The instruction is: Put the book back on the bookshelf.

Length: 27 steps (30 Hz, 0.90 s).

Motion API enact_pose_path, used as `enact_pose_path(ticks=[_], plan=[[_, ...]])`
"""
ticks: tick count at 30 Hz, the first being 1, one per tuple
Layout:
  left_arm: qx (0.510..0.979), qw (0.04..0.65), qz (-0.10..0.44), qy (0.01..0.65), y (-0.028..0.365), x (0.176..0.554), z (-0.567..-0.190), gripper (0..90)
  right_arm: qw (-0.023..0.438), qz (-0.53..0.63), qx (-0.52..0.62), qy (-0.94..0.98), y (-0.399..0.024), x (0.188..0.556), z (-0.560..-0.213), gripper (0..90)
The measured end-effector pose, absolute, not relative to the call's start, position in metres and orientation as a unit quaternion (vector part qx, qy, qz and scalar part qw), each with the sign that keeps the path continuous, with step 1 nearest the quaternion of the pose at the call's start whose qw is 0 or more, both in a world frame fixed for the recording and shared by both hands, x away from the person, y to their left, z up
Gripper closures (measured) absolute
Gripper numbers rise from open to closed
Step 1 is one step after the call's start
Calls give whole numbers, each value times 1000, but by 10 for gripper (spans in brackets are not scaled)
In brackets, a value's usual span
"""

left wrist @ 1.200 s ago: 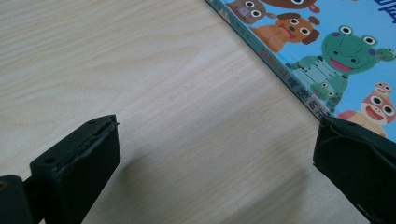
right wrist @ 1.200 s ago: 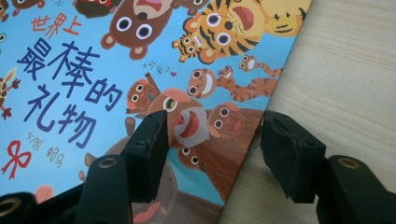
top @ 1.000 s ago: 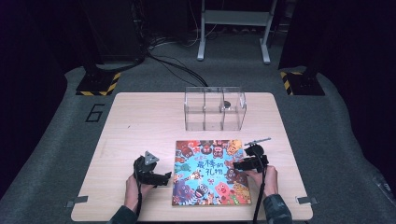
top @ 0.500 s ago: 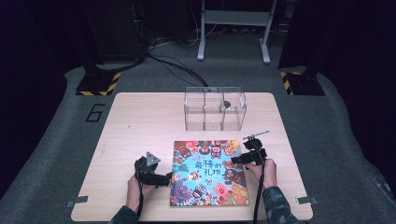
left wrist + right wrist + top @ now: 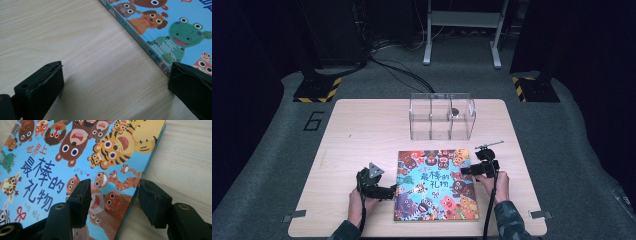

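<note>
A colourful picture book (image 5: 437, 185) with cartoon animals lies flat and closed on the wooden table (image 5: 362, 130). My left gripper (image 5: 387, 192) rests low on the table at the book's left edge. In the left gripper view it (image 5: 117, 80) is wide open, one jaw on bare wood, the other against the spine of the book (image 5: 175, 30). My right gripper (image 5: 459, 173) straddles the right edge of the book (image 5: 62, 152). In the right gripper view it (image 5: 113, 192) has one jaw over the cover and one beside the edge. Its jaws have just been closing, with the book's edge between them.
A clear plastic box (image 5: 442, 116) with three compartments stands at the back middle of the table. A small dark object (image 5: 455, 112) sits in its right compartment. Bare wood lies left of the book. Dark floor, cables and stand feet surround the table.
The right gripper has shifted slightly at the book's right edge. The left gripper and the book have stayed where they were.
</note>
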<state>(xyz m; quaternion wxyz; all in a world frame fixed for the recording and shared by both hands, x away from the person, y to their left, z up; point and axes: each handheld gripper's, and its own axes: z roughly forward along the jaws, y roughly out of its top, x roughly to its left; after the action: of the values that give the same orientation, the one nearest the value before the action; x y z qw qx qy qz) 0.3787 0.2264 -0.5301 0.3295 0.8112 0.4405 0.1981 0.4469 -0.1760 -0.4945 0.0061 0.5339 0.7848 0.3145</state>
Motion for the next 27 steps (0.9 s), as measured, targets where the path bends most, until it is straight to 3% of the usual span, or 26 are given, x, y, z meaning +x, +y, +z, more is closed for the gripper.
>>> enact_pose_path(ticks=[27], plan=[[813,331,197,437,227,379,-530,1,-15,381,526,760,-182,444,-443,454]])
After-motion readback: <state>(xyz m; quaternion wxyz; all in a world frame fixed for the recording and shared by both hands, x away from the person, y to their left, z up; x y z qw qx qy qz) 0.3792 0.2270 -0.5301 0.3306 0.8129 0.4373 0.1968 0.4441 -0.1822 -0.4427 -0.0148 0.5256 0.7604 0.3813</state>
